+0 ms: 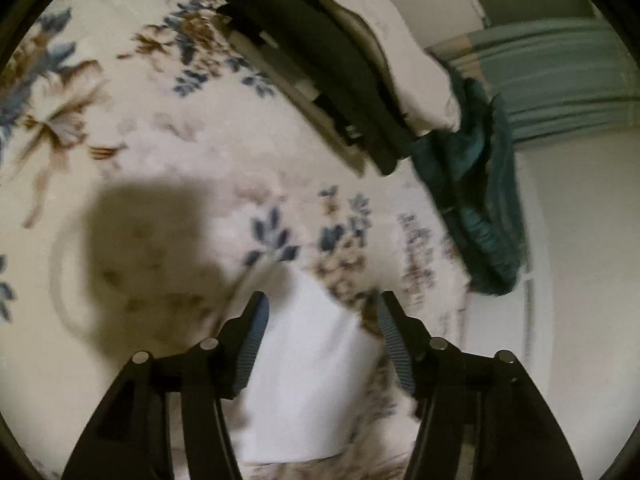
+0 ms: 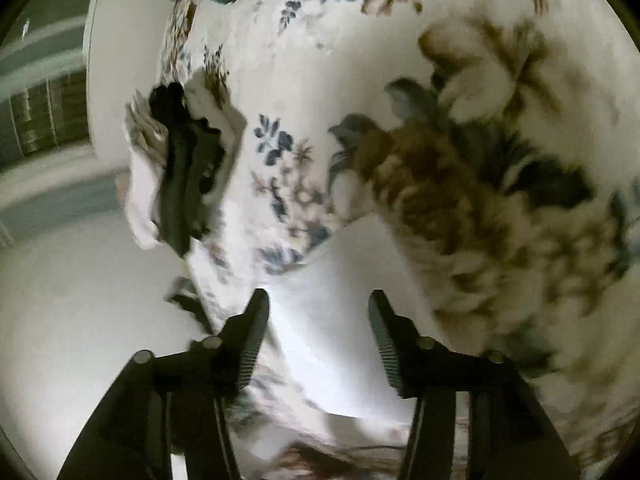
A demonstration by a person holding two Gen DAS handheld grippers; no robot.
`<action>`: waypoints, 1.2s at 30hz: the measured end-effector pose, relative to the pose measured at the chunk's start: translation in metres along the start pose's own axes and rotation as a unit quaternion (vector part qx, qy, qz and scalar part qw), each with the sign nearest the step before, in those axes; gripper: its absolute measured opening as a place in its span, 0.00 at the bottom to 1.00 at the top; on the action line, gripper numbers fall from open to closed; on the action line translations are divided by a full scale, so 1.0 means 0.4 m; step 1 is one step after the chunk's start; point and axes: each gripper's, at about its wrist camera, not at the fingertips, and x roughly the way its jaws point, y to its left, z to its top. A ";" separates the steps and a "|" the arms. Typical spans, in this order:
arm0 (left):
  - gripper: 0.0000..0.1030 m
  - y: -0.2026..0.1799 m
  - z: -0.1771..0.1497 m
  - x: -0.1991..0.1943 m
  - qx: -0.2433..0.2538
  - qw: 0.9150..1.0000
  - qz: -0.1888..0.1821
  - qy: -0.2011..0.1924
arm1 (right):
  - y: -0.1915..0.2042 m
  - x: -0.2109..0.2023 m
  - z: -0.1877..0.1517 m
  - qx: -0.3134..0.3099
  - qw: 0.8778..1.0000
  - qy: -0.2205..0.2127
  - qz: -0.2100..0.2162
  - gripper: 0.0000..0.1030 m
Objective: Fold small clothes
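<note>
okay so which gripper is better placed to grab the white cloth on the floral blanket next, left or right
Left, marginally. The left gripper is open with the plain white cloth filling the gap between its fingers. The right gripper is open over the cloth too, though its view is blurrier. Both sit on the floral blanket.

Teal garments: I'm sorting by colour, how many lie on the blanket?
1: a teal garment bunched at the flowered blanket's edge, beside the dark folded clothes. Others may be hidden.
</note>
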 end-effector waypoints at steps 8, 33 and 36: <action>0.55 -0.007 -0.047 0.169 0.071 0.992 0.064 0.083 | -0.084 0.078 0.005 -0.064 0.993 0.036 -0.091 0.55; 0.72 0.103 -0.030 0.209 0.051 0.975 -0.064 0.208 | -0.226 0.141 -0.021 -0.005 0.995 0.099 -0.016 0.69; 0.72 0.106 -0.050 0.243 0.052 0.972 -0.075 0.219 | -0.256 0.175 -0.030 0.002 0.993 0.113 0.031 0.70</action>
